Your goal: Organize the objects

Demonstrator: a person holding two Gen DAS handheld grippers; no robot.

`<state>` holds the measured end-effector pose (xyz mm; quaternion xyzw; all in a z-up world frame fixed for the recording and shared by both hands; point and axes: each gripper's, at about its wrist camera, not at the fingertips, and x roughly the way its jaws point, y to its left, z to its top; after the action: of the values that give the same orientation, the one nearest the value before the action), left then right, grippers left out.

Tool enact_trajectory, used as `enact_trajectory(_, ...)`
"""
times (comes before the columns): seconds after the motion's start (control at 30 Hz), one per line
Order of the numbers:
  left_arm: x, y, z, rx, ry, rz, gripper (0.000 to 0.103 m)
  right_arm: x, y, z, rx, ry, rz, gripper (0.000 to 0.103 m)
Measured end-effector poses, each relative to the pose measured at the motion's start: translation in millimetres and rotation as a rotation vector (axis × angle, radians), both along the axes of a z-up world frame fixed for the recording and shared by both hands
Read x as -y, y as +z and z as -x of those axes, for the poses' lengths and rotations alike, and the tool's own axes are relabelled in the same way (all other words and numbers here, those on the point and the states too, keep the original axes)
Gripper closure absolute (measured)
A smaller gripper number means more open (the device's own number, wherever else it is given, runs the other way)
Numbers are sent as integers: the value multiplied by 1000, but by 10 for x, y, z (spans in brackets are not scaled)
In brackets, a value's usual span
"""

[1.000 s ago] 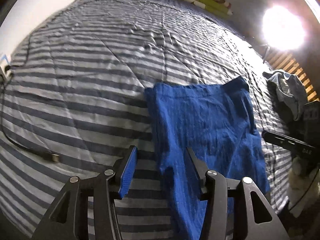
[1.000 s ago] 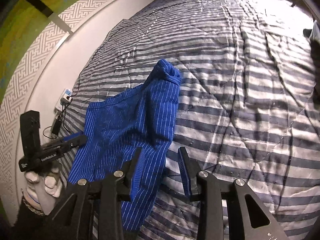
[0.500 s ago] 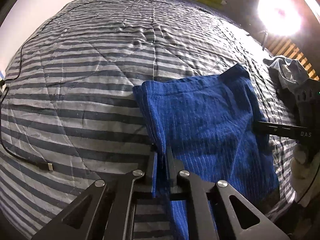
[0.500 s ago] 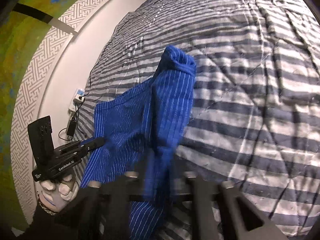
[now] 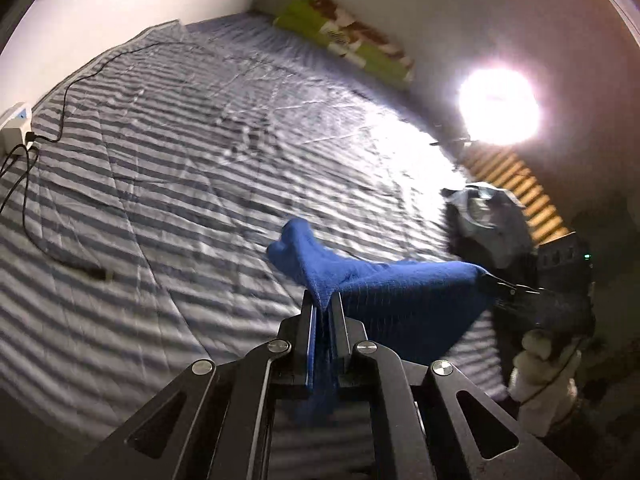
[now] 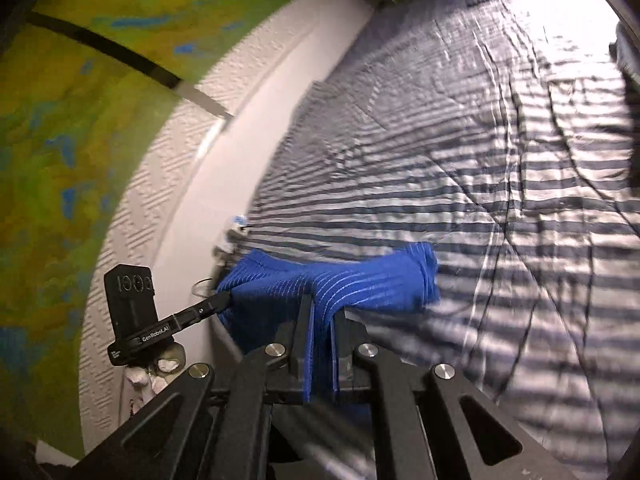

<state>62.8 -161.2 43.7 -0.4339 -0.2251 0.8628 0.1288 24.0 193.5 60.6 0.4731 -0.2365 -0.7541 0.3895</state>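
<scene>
Left wrist view: left gripper [image 5: 323,307] and right gripper [image 6: 322,311], open a second ago, now clench the blue garment [image 5: 400,284], lifting it off the bed [image 5: 200,160] for folding.

A bed covered by a grey-and-white striped quilt [image 5: 168,184] carries a black cable [image 5: 60,258], a crumpled grey garment [image 5: 486,216] at its edge and, blurred, what may be a green pillow [image 5: 344,46].

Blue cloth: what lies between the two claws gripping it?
Only the blue cloth itself, stretched from the left claw to the right claw above the striped bedspread; both wrist views show this.
</scene>
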Motion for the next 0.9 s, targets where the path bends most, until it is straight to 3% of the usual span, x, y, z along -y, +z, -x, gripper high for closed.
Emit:
enact_trajectory(0.2, -111, 248, -561, 50, -21, -102, 99, -272, 255, -621, -15, -2, 68, 97)
enact_trajectory(0.33, -139, 141, -469, 153, -45, -136, 98, -354, 142, -770, 28, -13, 58, 97)
enact_trajectory(0.47, -178, -183, 9, 255, -29, -137, 98, -399, -159, -461, 99, -57, 21, 97)
enact_trajectory(0.63, -161, -621, 711, 364, -14, -211, 98, -473, -506, 133, 178, -118, -21, 97)
enact_trajectory(0.77, -162, -809, 1057, 400, 20, -206, 98, -503, -777, 522, 249, -139, -27, 97)
enact_trajectory(0.83, -223, -848, 1179, 407, 10, -167, 98, -505, -872, 632, 264, -145, -42, 97)
enact_trajectory(0.9, -223, -895, 1276, 419, 12, -188, 96, -530, -951, 716, 287, -152, -34, 97)
